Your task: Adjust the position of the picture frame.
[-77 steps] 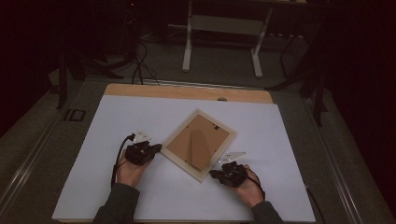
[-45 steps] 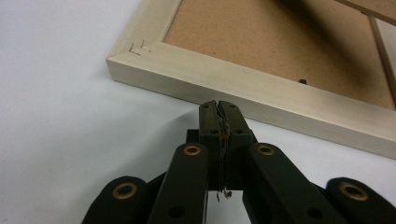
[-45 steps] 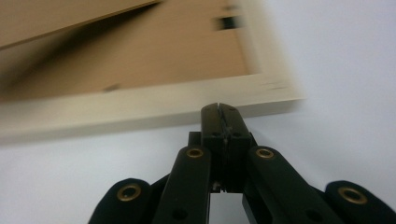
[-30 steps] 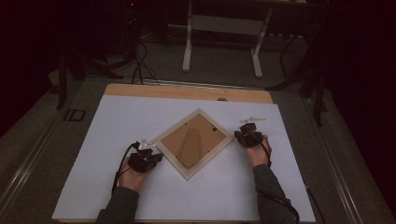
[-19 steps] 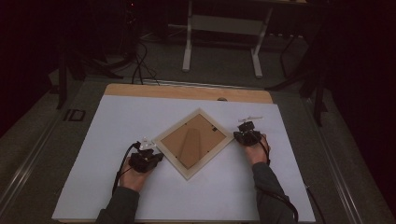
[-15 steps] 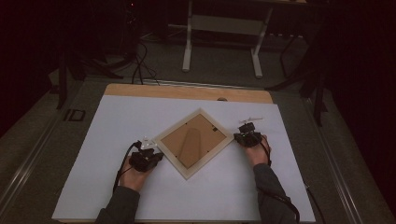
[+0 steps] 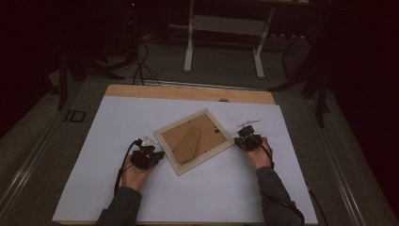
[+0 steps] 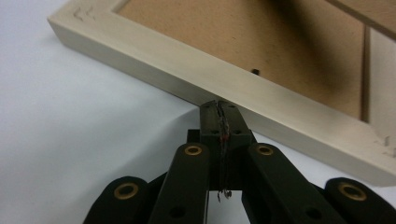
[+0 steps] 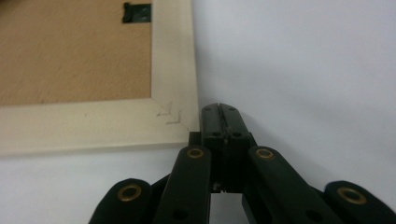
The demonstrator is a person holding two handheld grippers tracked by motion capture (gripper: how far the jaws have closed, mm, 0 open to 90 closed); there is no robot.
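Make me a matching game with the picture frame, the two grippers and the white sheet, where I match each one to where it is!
Things:
1. picture frame
2. left gripper
3. right gripper
4. white sheet

Places or states:
A. spread over the wooden table, under everything
B. jaws shut, tips at a long side edge of the frame
C. lying back side up, turned like a diamond
D. jaws shut, tips beside a corner of the frame

Pairs: 1-C, 2-B, 3-D, 4-A
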